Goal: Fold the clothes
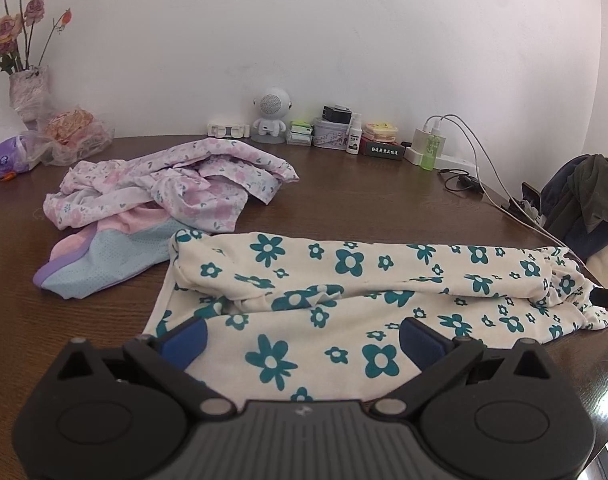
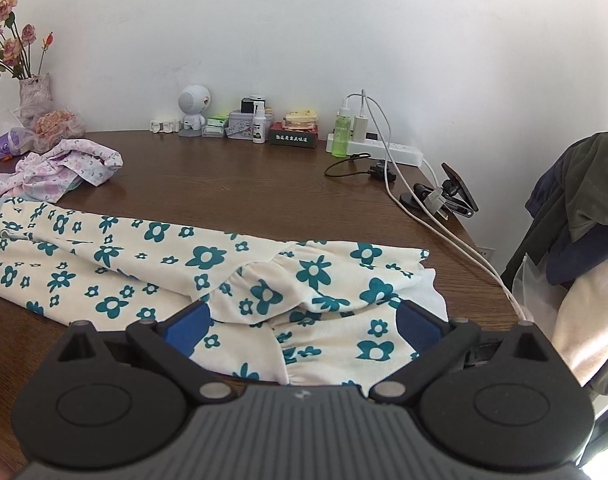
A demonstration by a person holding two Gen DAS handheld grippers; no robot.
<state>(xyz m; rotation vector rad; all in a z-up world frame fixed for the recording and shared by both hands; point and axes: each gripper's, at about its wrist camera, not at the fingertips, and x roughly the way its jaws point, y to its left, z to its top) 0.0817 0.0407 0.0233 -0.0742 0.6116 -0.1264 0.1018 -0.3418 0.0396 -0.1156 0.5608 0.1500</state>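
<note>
A cream garment with teal flowers lies spread across the brown table, its far long edge folded over toward me. It also shows in the right wrist view. My left gripper is open just above the garment's near left part, blue pads wide apart, holding nothing. My right gripper is open over the garment's right, gathered end, also holding nothing. A crumpled pink floral garment and a pale blue and pink piece lie beyond on the left.
The wooden table holds a flower vase, tissue packs, a small white robot figure, boxes, bottles, a power strip with trailing cables and a black clamp along the wall and right edge. Clothes hang on a chair at right.
</note>
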